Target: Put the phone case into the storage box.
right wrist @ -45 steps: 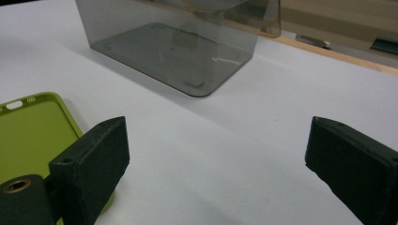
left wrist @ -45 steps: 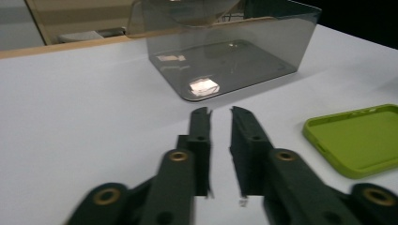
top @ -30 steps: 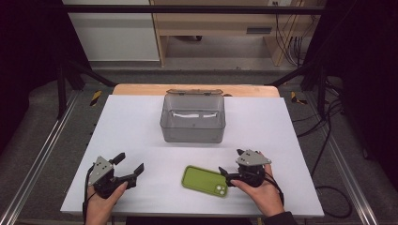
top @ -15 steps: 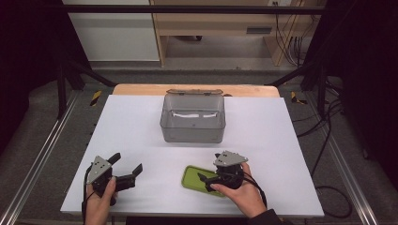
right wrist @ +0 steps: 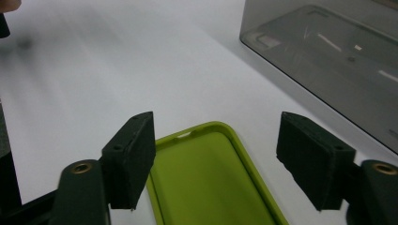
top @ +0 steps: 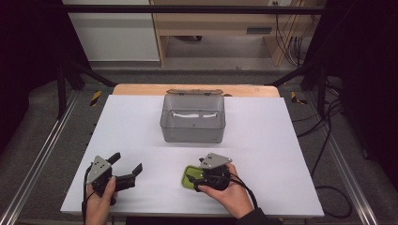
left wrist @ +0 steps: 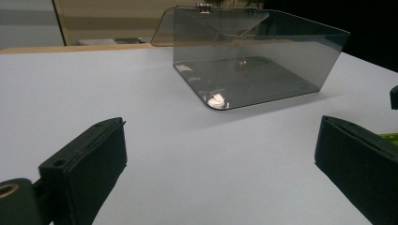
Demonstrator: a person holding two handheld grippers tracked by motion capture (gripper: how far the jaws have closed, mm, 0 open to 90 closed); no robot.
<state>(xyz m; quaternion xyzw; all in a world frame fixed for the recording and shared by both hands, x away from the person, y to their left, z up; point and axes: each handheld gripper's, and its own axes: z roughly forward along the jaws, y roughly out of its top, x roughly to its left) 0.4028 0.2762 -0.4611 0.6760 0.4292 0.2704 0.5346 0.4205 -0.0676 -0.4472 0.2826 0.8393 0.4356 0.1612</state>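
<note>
Right claw (top: 193,180) hovers low over the near end of the green phone case (right wrist: 211,178), its two black jaws straddling the case's raised rim with a gap on either side; the jaws have just been closing in, yet the pads do not press on the case, so the claw is still released. That case lies flat and hollow side up on the white bench (top: 263,140), near the front edge and a little right of centre. Left claw (top: 126,165) rests well apart on the bench's near left, held in the person's hand, jaws spread wide with nothing between them. Beyond both, toward the middle of the bench, stands a smoky transparent box (top: 192,119) with its hinged lid open
</note>
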